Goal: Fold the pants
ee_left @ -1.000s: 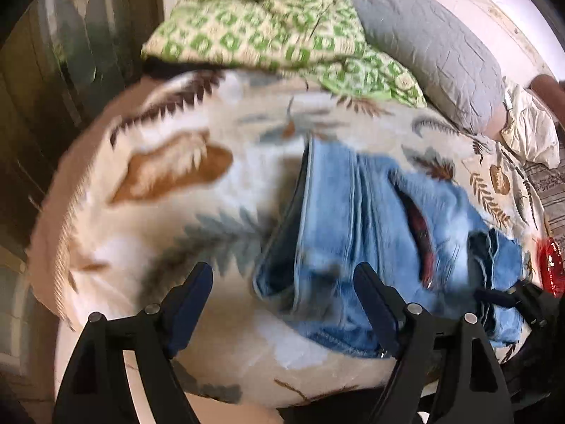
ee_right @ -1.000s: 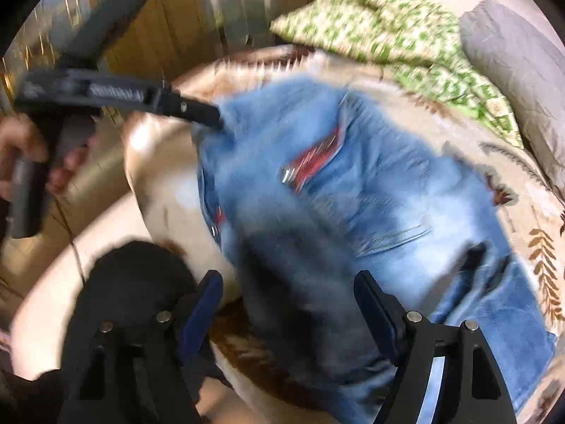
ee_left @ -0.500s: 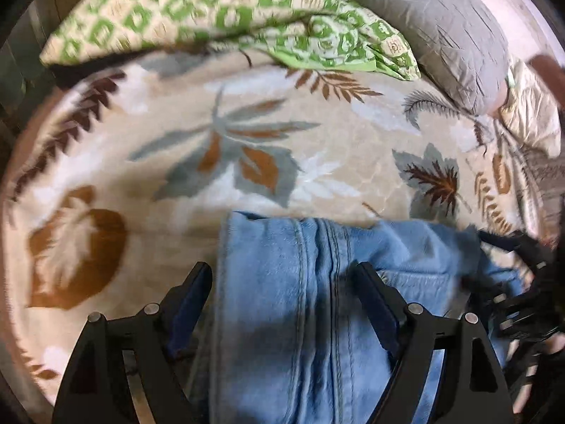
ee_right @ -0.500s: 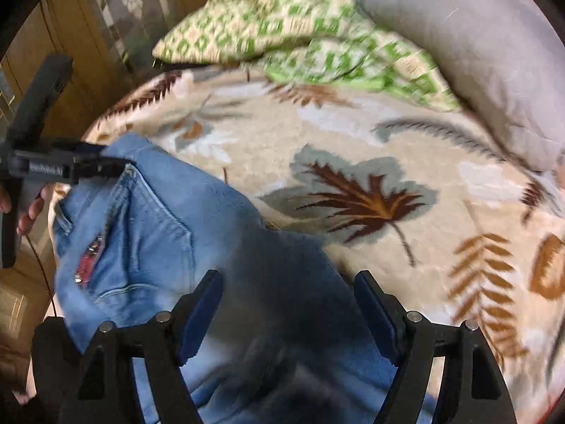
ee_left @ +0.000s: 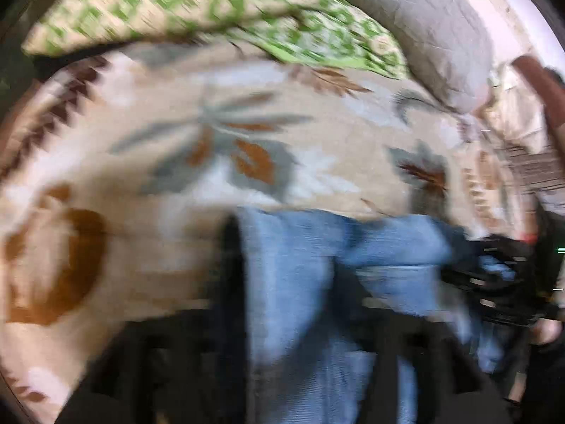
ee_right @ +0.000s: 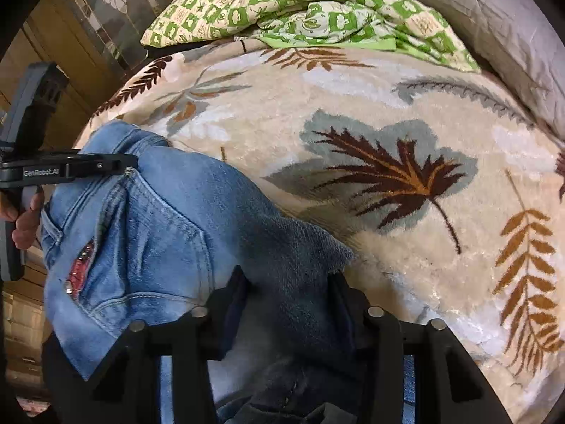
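One leaf-print blanket (ee_right: 353, 113) covers the bed; my jeans (ee_right: 169, 219) lie bunched at its near edge. My right gripper (ee_right: 287, 293) is clamped on a denim fold. My left gripper (ee_right: 130, 162) pinches the waistband, its own view blurred. Green quilt (ee_right: 282, 3) behind.

Pants (ee_right: 169, 233) on blanket (ee_right: 353, 106); pillows (ee_right: 494, 17) behind.

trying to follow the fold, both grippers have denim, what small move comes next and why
Probably lower both ends onto the blanket and flatten. The right gripper pinches the jeans and the left gripper clamps their far edge, with the fabric bunched between them.
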{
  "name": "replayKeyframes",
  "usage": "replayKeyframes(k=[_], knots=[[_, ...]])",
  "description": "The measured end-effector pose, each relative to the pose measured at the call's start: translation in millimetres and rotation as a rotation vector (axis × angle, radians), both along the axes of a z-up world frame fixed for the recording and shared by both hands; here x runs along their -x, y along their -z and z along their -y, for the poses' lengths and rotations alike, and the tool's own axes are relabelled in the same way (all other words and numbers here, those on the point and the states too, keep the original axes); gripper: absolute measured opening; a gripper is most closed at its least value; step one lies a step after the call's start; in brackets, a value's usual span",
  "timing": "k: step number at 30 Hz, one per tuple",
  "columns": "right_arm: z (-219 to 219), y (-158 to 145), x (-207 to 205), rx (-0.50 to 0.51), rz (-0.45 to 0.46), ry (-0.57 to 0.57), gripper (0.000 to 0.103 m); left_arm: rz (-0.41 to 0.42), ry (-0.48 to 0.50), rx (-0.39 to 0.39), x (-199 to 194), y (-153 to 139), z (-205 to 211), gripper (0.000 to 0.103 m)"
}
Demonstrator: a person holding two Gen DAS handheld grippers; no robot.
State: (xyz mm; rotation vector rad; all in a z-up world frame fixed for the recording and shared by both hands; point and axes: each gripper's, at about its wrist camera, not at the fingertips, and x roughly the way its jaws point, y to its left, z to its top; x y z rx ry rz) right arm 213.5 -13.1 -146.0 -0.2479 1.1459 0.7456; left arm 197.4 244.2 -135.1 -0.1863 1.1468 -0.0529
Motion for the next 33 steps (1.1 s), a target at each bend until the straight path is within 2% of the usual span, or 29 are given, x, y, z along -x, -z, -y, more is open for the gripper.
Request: replayKeyframes(k=[1,3,5,7,8,11,12,14,18,22,24,25,26,28,31,33], knots=[[1,-2,2,0.01,0.017,-0.001,0.067,0.011,-0.022,-0.028,4,-5,-3,0.09],[10,-13,8,0.027,0.041,0.013,0.067,0.031,-0.057,-0.05,17,-23,-4,0.09],[29,-31,21,0.019,0.068,0.038,0.068,0.051,-0.049,-0.109,26,-40,3,0.09],[63,-53,44,-0.049,0.095,0.086,0.073,0.123,0.022,-0.191,39,-65,26,0.09],[83,-62,57,-0.08,0.107,0.117,0.076,0.163,0.092,-0.211,47,-78,46,0.091],[137,-72,94,-0.14,0.126,0.215,0.077,0.215,0.275,-0.18,60,-99,97,0.092],[159,-70,107,-0.157,0.113,0.267,0.078,0.226,0.367,-0.154,62,-105,124,0.092],[198,-58,131,-0.215,0.048,0.372,0.077,0.237,0.476,-0.126,65,-110,159,0.092],[231,-24,159,-0.319,-0.082,0.451,0.077,0.195,0.644,-0.109,64,-108,238,0.092],[230,7,164,-0.416,-0.188,0.477,0.078,0.137,0.711,-0.14,64,-102,291,0.092],[229,12,167,-0.474,-0.189,0.494,0.077,0.103,0.723,-0.153,64,-96,313,0.092],[226,14,167,-0.508,-0.189,0.489,0.068,0.078,0.734,-0.161,62,-91,326,0.092],[224,14,167,-0.521,-0.184,0.489,0.052,0.063,0.734,-0.167,61,-87,337,0.092],[220,16,168,-0.48,-0.156,0.502,0.04,0.03,0.72,-0.189,61,-79,359,0.092],[232,25,173,-0.549,-0.172,0.549,0.031,-0.026,0.678,-0.231,52,-59,386,0.092],[240,32,177,-0.593,-0.186,0.578,0.03,-0.059,0.641,-0.284,46,-42,401,0.092]])
